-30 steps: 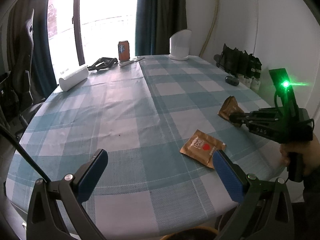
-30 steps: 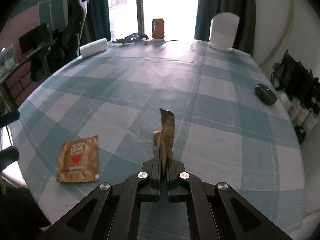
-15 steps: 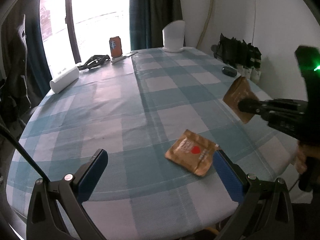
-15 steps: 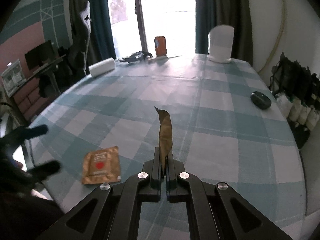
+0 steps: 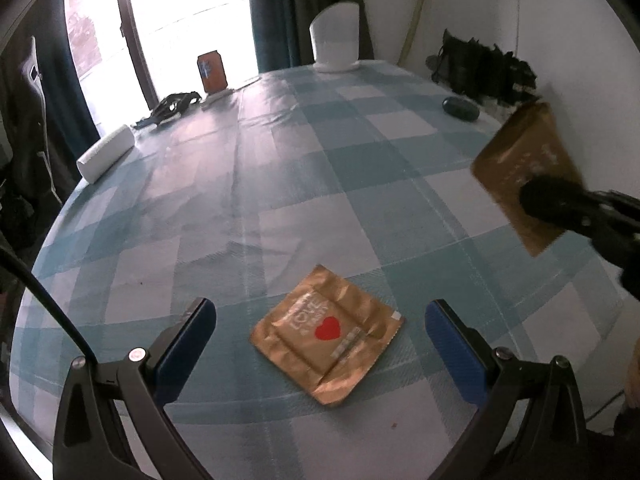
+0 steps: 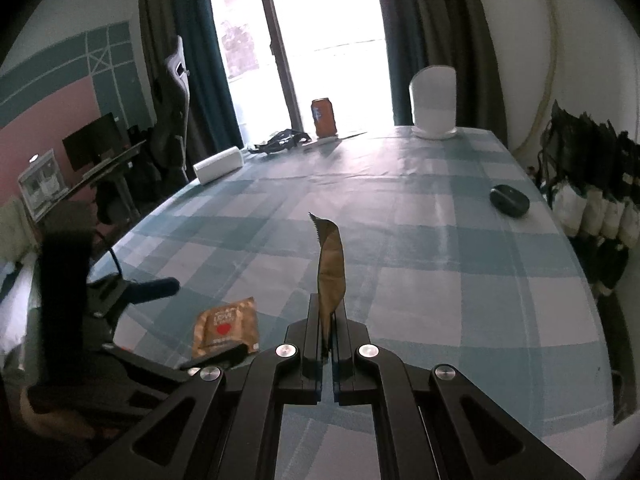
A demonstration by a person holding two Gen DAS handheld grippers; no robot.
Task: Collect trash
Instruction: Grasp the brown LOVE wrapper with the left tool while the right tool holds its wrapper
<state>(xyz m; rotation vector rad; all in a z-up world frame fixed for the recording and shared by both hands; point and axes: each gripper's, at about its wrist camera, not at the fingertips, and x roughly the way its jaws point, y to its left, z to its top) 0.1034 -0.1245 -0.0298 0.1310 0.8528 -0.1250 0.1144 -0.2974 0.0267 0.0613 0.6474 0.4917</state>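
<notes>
The left claw (image 5: 320,344) points down with blue fingers (image 5: 186,344) spread wide; the right claw (image 6: 328,320) is clamped closed.

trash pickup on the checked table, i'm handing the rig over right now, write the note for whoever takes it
Right gripper: shut on a gold wrapper, held clear above the table.
Left gripper: open, empty, its fingers either side of the second gold wrapper, the one with the red heart, which lies flat near the table's edge.
Done: one wrapper picked up.
Left: grasp the heart wrapper, then bin both. No bin is in view.
</notes>
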